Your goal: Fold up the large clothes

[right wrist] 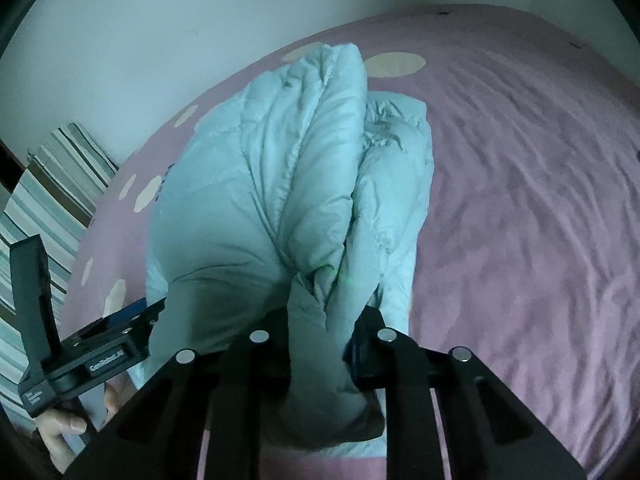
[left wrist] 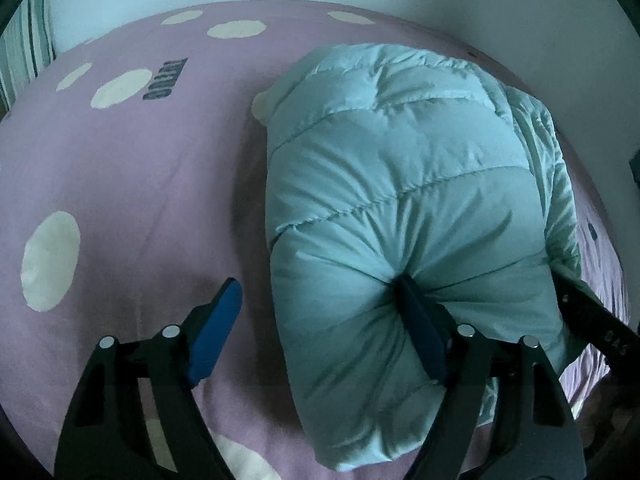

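A light blue puffer jacket (left wrist: 392,184) lies folded in a thick bundle on a purple bed sheet (left wrist: 132,184). My left gripper (left wrist: 320,300) is open: its right finger (left wrist: 420,332) presses into the jacket's near side, its left finger (left wrist: 216,332) hangs over bare sheet. In the right wrist view the jacket (right wrist: 280,184) stands bunched up, and my right gripper (right wrist: 320,340) is shut on a gathered fold of it at its near end. The left gripper also shows in the right wrist view (right wrist: 120,328), at the jacket's left side.
The sheet has pale dots (left wrist: 50,260) and dark lettering (left wrist: 164,80). A white wall (right wrist: 160,20) runs behind the bed. Striped fabric (right wrist: 48,184) lies off the bed's left edge. Wrinkled bare sheet (right wrist: 520,200) spreads to the right of the jacket.
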### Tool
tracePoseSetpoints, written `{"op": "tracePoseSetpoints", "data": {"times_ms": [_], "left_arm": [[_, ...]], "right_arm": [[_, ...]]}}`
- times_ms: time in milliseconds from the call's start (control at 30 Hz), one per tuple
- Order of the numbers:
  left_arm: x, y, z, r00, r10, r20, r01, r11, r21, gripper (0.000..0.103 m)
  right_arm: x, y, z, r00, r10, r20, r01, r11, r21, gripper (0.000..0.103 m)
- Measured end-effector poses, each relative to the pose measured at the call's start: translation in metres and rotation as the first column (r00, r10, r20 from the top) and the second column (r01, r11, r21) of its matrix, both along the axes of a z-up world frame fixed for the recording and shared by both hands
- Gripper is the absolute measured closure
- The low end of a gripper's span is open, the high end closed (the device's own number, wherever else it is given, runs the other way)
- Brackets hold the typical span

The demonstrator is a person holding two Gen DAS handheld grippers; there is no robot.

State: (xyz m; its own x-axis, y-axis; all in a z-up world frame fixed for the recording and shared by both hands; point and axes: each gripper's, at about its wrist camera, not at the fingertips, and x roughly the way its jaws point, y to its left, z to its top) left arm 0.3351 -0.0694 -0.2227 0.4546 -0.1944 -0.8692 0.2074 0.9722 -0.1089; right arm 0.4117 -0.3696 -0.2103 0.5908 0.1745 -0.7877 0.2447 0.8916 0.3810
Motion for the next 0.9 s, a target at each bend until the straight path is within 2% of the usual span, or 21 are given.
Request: {"op": "tracePoseSetpoints", "data": {"times_ms": [167, 267, 300, 367, 400, 433, 467, 533, 567, 600, 733, 900], "left_arm": [[-0.006, -0.004, 0.001, 0.999, -0.054, -0.007, 0.054, 0.999, 0.006, 0.024], [-0.004, -0.004, -0.004, 0.998, -0.062, -0.014, 0.062, 0.998, 0.002, 0.024], [-0.003, -0.004, -0.005, 0.998, -0.063, -0.015, 0.063, 0.998, 0.004, 0.024], [-0.002, -0.004, -0.006, 0.998, -0.066, -0.017, 0.067, 0.998, 0.006, 0.024], [-0.001, -0.004, -0.006, 0.998, -0.068, -0.019, 0.068, 0.998, 0.006, 0.024], [0.000, -0.003, -0.006, 0.997, -0.070, -0.021, 0.070, 0.998, 0.006, 0.023], [0.000, -0.002, -0.006, 0.997, -0.071, -0.023, 0.071, 0.997, 0.006, 0.023], [0.001, -0.002, -0.008, 0.997, -0.070, -0.028, 0.070, 0.998, 0.003, 0.022], [0.002, -0.001, -0.009, 0.997, -0.067, -0.031, 0.067, 0.998, 0.000, 0.022], [0.002, -0.002, -0.009, 0.997, -0.065, -0.034, 0.065, 0.998, -0.004, 0.022], [0.003, -0.002, -0.010, 0.998, -0.058, -0.032, 0.058, 0.998, -0.001, 0.022], [0.003, -0.001, -0.008, 0.999, -0.042, -0.027, 0.042, 0.999, 0.001, 0.022]], "right_arm": [[-0.025, 0.001, -0.001, 0.998, -0.012, -0.054, 0.012, 1.000, -0.001, 0.085], [-0.029, 0.004, -0.005, 0.998, -0.019, -0.065, 0.018, 1.000, -0.023, 0.081], [-0.030, 0.005, -0.007, 0.997, -0.026, -0.072, 0.024, 0.999, -0.027, 0.077], [-0.027, 0.006, -0.009, 0.995, -0.047, -0.084, 0.043, 0.998, -0.043, 0.063], [-0.027, 0.006, -0.009, 0.995, -0.047, -0.084, 0.043, 0.998, -0.043, 0.047], [-0.027, 0.006, -0.012, 0.993, -0.072, -0.096, 0.067, 0.996, -0.058, 0.038], [-0.027, 0.003, -0.018, 0.990, -0.091, -0.107, 0.087, 0.995, -0.039, 0.037], [-0.031, -0.004, -0.028, 0.989, -0.085, -0.119, 0.091, 0.995, 0.040, 0.039], [-0.033, -0.009, -0.032, 0.990, -0.072, -0.118, 0.082, 0.993, 0.083, 0.044], [-0.033, -0.009, -0.035, 0.991, -0.067, -0.117, 0.080, 0.991, 0.105, 0.055], [-0.028, 0.001, -0.031, 0.995, -0.039, -0.091, 0.046, 0.996, 0.075, 0.076], [-0.024, 0.002, -0.030, 0.998, -0.011, -0.060, 0.015, 0.998, 0.057, 0.081]]}}
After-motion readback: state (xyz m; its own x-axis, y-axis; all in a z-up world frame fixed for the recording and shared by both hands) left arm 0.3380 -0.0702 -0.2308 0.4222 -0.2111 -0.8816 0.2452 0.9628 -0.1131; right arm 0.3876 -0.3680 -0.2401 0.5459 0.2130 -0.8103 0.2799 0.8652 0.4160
